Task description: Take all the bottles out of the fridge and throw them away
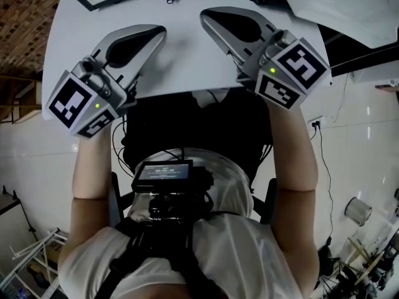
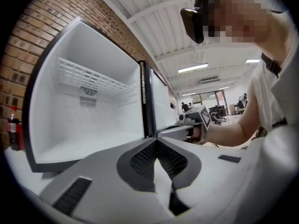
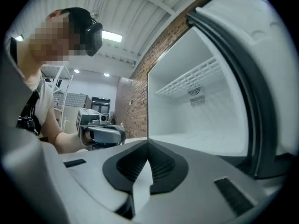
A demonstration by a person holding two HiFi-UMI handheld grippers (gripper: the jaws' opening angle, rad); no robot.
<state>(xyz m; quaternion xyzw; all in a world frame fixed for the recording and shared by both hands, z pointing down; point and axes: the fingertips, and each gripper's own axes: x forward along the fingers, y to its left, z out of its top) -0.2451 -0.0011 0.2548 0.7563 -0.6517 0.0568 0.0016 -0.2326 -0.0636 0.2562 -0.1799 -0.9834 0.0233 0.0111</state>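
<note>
- My left gripper (image 2: 156,143) is the nearest thing to me. I hold it level in front of my chest, its two jaws pressed together with nothing between them.
- My right gripper (image 3: 147,146) is beside it at about the same height. Its jaws are likewise closed together and empty. The two tips angle in toward each other without touching.
- Just under both tips is a plain white surface (image 1: 187,61). From the head view I cannot tell whether it is a tabletop or part of the fridge.
- Beyond the tips stands the fridge (image 2: 93,120), its door open and its white compartment facing me. A wire shelf (image 2: 93,80) runs across the upper part. Neither gripper view shows a bottle inside.
- The only bottle (image 2: 14,127) I can see is outside the fridge, at the far left edge of the left gripper view. It is dark with a red label and stands upright, its long axis vertical. It is just beside the fridge's outer left wall, with the brick wall (image 2: 32,41) behind it.
- I judge that it lies ahead and to the left of my left gripper, on the side away from my right gripper. That makes my left hand the nearer one. Its jaws would need to part and close across the upright body from the side.
- Farthest off, past the fridge door, is a long room with ceiling lights (image 2: 194,68).
</note>
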